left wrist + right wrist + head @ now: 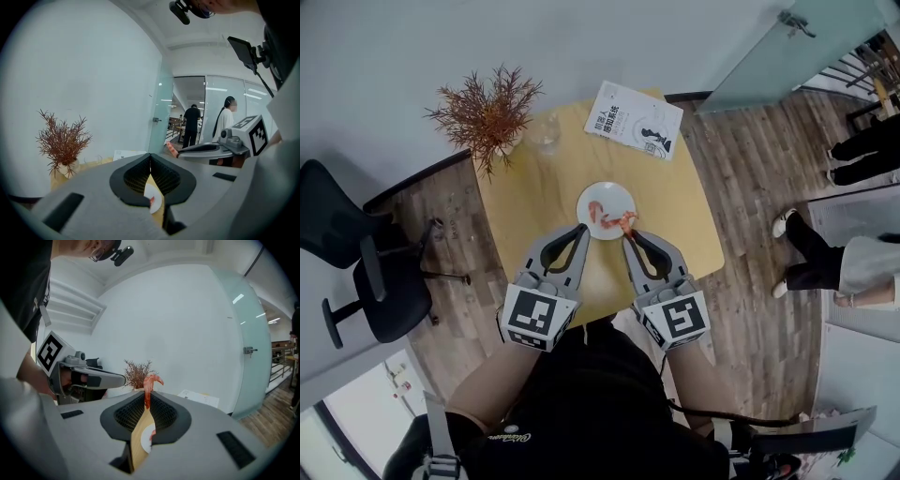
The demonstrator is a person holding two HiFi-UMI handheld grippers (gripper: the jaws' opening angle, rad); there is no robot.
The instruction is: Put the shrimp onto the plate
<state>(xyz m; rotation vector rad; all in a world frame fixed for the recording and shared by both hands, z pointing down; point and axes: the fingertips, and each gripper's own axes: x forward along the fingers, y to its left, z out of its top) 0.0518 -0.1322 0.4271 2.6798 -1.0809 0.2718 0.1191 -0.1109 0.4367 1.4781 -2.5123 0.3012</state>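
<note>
A white plate (609, 198) sits mid-table with one orange shrimp (597, 212) lying on it. My right gripper (627, 232) is shut on a second shrimp (149, 383), whose curled body sticks up past the jaw tips; in the head view that shrimp (628, 222) hangs over the plate's near right rim. My left gripper (581, 229) hovers at the plate's near left edge, jaws shut with nothing between them. Through the closed jaws of the left gripper (150, 156), a sliver of plate (154, 197) shows below.
The yellow table (525, 192) also holds a dried red plant in a vase (490, 112), a clear glass (545, 133) and a white booklet (635, 119) at the far edge. A black office chair (366, 258) stands left; people's legs (811, 253) are at right.
</note>
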